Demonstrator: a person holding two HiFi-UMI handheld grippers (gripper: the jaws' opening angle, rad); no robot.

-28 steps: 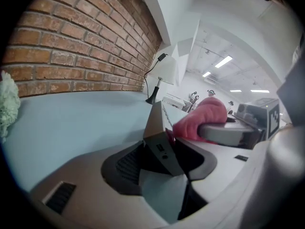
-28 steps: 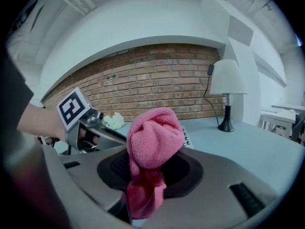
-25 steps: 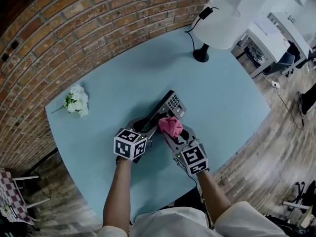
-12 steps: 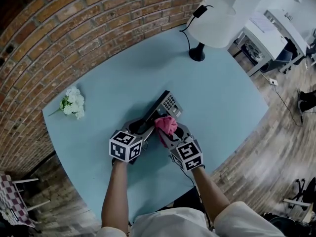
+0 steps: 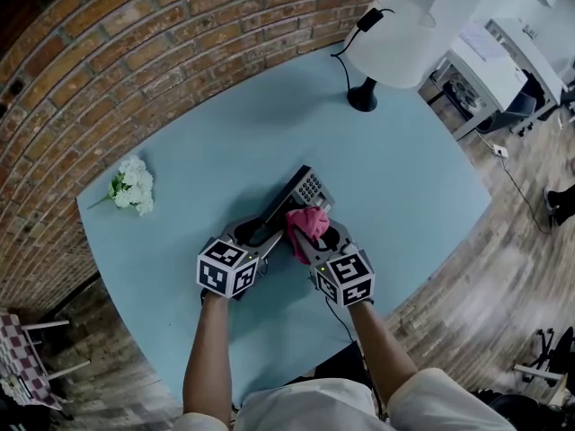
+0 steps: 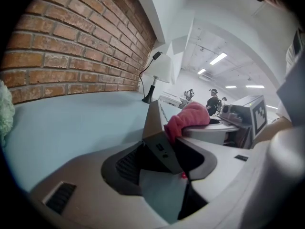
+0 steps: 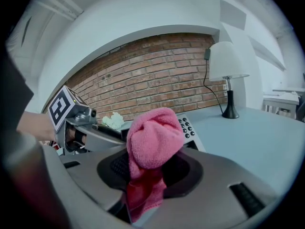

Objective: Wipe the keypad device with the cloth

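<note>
Both clamped: left tool [image 6: 162, 163] grips the keypad device [image 5: 310, 187], right tool [image 7: 150, 171] the cloth [image 7: 152, 137] half-hiding it.

Keypad device [image 5: 304, 193] lies near the middle of the tabletop [image 5: 413, 187], its near end clamped between the jaws of the left tongs [image 5: 260, 232]. Right tongs [image 5: 316, 233], just right of the left tongs, grip the cloth [image 5: 307, 223], which rests on the device on the near side of its keys. Flowers [image 5: 133, 187] lie at the tabletop's left edge, well apart from the device. Lamp [image 5: 364, 97] stands at the far right corner. Wall [image 5: 108, 52] runs behind the far-left edge.
</note>
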